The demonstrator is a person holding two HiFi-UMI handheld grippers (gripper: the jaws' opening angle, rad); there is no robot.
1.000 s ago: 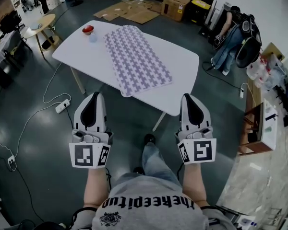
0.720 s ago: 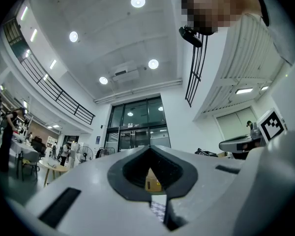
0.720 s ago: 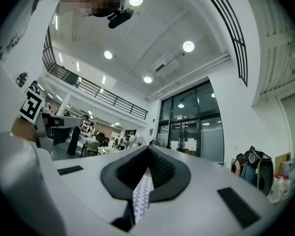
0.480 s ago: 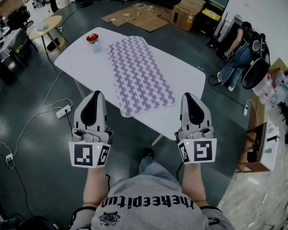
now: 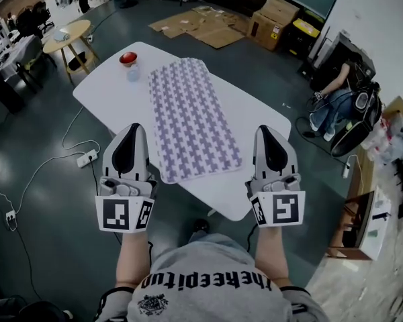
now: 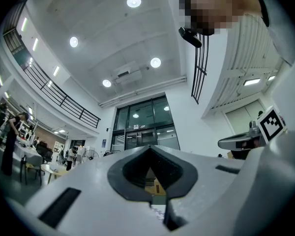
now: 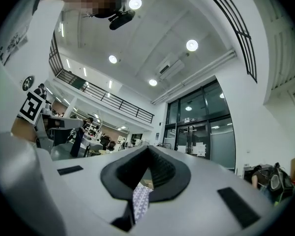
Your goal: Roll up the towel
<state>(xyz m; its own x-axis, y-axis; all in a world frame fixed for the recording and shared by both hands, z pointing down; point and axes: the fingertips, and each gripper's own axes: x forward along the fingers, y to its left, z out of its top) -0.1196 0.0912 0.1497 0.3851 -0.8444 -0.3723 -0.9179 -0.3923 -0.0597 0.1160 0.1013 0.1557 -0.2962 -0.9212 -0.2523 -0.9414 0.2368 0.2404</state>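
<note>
Red bowl [image 5: 127, 59]; cardboard boxes [image 5: 277, 17]

White rect. table [image 5: 258, 123] w/ rounded corners is seen on thin legs on a dark grey floor [image 5: 47, 233]. A towel [image 5: 191, 123], purple-and-white patterned, is laid flat and unrolled, lengthwise down the tabletop's middle; its near end is brought right to the table edge. Nr the far-left corner a small red bowl [image 5: 127, 59] is set, w/ a small pale cup [image 5: 132, 75] just beside it, both apart from the towel.

The white desk [image 5: 255, 109] carries a towel [image 5: 191, 123] with a purple and white cross pattern; at the desk's far corner is a red bowl [image 5: 127, 59].
</note>
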